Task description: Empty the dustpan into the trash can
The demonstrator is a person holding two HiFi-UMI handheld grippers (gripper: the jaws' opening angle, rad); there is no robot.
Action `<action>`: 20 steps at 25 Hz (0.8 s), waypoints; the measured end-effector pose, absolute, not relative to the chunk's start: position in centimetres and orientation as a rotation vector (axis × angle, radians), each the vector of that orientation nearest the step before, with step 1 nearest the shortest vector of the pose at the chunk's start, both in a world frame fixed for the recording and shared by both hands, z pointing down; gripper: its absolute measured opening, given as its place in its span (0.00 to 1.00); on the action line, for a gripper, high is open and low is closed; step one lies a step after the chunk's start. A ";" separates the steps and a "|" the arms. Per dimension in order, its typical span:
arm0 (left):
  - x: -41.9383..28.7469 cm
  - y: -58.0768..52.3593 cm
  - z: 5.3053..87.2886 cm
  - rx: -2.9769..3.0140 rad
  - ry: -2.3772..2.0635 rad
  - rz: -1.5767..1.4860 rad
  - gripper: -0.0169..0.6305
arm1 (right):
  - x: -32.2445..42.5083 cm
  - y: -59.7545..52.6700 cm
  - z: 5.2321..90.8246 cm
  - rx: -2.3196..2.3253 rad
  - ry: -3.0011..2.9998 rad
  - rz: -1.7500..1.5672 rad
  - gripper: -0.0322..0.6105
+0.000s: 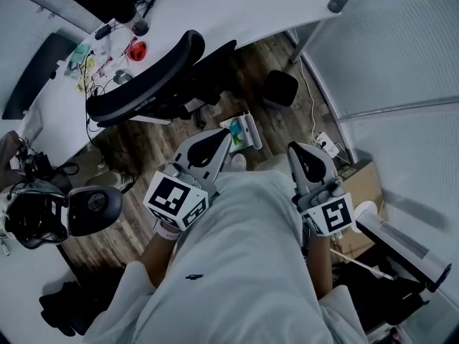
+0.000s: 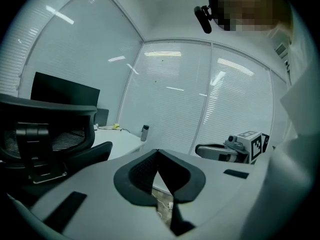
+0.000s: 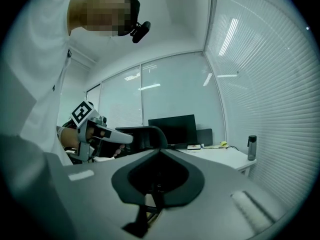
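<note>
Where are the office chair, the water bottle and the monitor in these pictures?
office chair (image 1: pixel 140 92), head view, on its curved backrest.
water bottle (image 3: pixel 251 150), right gripper view, on its body.
monitor (image 3: pixel 177 129), right gripper view, on its dark screen.

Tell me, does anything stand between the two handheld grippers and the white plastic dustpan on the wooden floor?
Nothing visible does. The white plastic dustpan lies on the wooden floor, showing just past the tips of the left gripper, which is shut and empty. The right gripper, also shut, is alongside. The black office chair stands off to the left.
</note>
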State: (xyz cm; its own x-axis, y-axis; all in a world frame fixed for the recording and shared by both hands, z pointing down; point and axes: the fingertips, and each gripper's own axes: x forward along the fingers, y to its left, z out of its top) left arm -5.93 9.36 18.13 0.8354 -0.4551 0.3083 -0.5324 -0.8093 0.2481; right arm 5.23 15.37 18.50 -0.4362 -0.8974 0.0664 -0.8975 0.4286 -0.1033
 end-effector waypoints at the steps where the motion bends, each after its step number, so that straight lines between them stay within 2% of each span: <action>1: -5.7 9.1 18.3 2.681 -0.742 0.341 0.04 | 5.5 15.1 18.6 1.673 -2.651 0.204 0.07; 20: -0.8 5.8 23.8 2.568 -0.735 0.541 0.04 | 8.8 9.4 24.6 1.570 -2.683 0.417 0.07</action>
